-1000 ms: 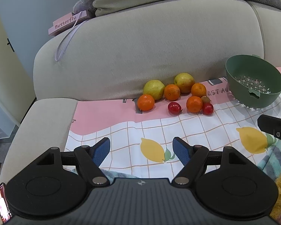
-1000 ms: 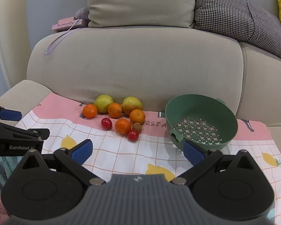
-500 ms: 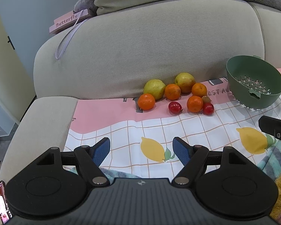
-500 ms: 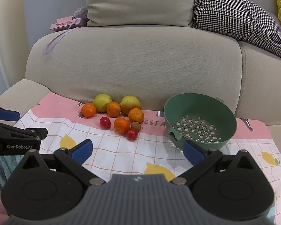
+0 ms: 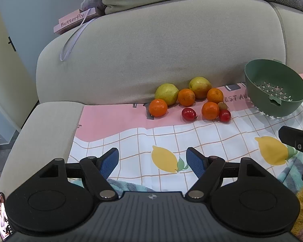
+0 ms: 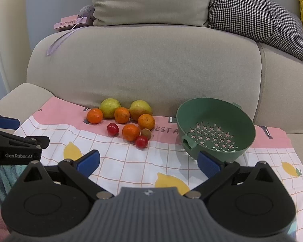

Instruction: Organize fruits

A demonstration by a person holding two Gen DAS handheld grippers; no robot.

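A heap of fruit lies on a lemon-print cloth [image 5: 131, 139] against the sofa back: two yellow-green pears [image 5: 166, 94] [image 6: 140, 110], several oranges [image 5: 158, 107] [image 6: 130, 132], two small red fruits [image 5: 188, 114] [image 6: 141, 141] and a brown kiwi [image 6: 146, 133]. To its right a green colander [image 5: 272, 92] [image 6: 214, 129] stands tilted and holds nothing. My left gripper [image 5: 152, 162] hangs open above the cloth, well short of the fruit. My right gripper [image 6: 148, 162] is open too, in front of the colander, with nothing between its fingers.
The beige sofa back [image 6: 147, 60] rises right behind the fruit, with its armrest [image 5: 46, 125] at the left. Cushions [image 6: 252, 14] sit on top, and a pink "Butterfly" book [image 5: 74, 21] lies on the back's left corner. A teal blanket [image 5: 293, 173] lies at the near edge.
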